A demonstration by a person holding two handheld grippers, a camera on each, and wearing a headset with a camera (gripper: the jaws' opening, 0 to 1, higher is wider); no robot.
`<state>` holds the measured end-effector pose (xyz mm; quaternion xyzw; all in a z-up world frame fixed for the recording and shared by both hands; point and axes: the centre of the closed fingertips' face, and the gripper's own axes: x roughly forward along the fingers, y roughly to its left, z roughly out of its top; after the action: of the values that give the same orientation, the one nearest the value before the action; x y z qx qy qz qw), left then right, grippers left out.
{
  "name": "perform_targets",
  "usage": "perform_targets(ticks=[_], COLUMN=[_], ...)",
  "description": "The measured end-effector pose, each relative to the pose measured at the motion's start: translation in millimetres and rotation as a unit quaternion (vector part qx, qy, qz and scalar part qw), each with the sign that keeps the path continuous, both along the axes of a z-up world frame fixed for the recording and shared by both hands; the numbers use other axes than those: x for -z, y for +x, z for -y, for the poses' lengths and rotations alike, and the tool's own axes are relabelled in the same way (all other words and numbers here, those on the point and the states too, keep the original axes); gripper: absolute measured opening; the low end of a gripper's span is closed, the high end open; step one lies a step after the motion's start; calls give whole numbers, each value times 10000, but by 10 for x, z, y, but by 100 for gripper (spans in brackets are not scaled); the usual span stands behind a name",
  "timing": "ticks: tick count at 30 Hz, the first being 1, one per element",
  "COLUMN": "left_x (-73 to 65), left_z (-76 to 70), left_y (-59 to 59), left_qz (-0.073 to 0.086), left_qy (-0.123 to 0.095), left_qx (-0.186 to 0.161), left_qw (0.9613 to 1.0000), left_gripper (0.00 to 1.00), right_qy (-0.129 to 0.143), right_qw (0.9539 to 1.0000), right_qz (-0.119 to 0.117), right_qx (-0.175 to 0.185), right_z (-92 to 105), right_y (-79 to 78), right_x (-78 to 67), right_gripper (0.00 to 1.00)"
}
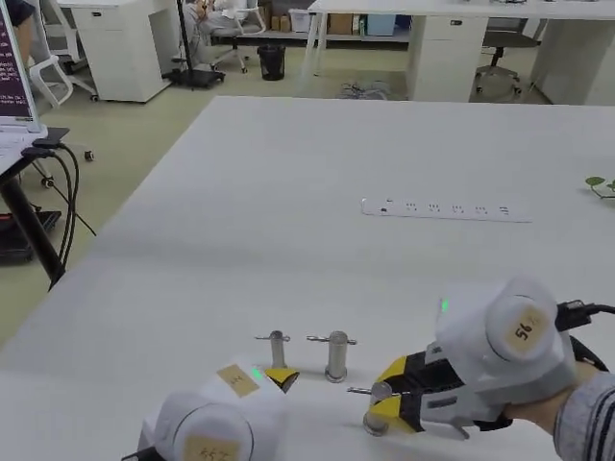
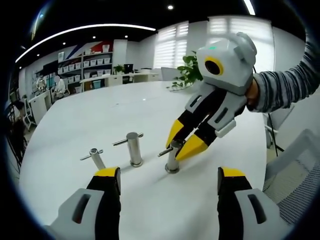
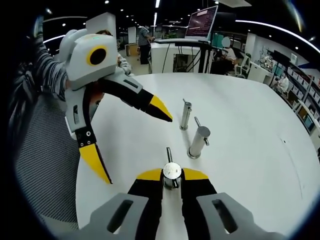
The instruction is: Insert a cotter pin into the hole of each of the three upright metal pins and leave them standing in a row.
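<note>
Right tongs (image 3: 171, 176) clamp the short silver metal pin (image 3: 171, 171) at lower centre; left tongs (image 2: 169, 174) gape wide. Release gently, holding it upright, aligned with both neighbouring pins (image 3: 199, 141).

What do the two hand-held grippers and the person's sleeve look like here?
The right gripper and left gripper share rounded pale grey housings, black jaws with yellow tips, and tan labels; the right's reads 56. A black cable leaves the right one. The sleeve is grey and striped.
</note>
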<state>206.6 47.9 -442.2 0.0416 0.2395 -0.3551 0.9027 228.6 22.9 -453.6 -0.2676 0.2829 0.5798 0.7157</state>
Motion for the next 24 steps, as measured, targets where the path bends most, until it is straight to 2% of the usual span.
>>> perform_targets(ticks=[10, 14, 19, 20, 24], left_x=[9, -2, -24, -30, -38], left_z=[-135, -176, -218, -231, -301], left_y=[-20, -16, -19, -22, -27], left_qz=[-10, -15, -7, -4, -20], left_qy=[-7, -28, -33, -33, -24], left_qx=[-68, -119, -151, -155, -212], left_qw=[10000, 9999, 9999, 9999, 9998], left_gripper=[79, 80, 80, 80, 80], right_qy=[-206, -366, -497, -410, -453], right_qw=[9998, 9993, 9987, 9990, 9989], right_qz=[-20, -35, -54, -53, -46], right_qx=[-30, -82, -130, -153, -107], right_z=[147, 204, 262, 241, 285], right_y=[345, 466, 530, 541, 564], right_x=[-65, -40, 16, 4, 18], right_gripper=[8, 8, 8, 8, 9])
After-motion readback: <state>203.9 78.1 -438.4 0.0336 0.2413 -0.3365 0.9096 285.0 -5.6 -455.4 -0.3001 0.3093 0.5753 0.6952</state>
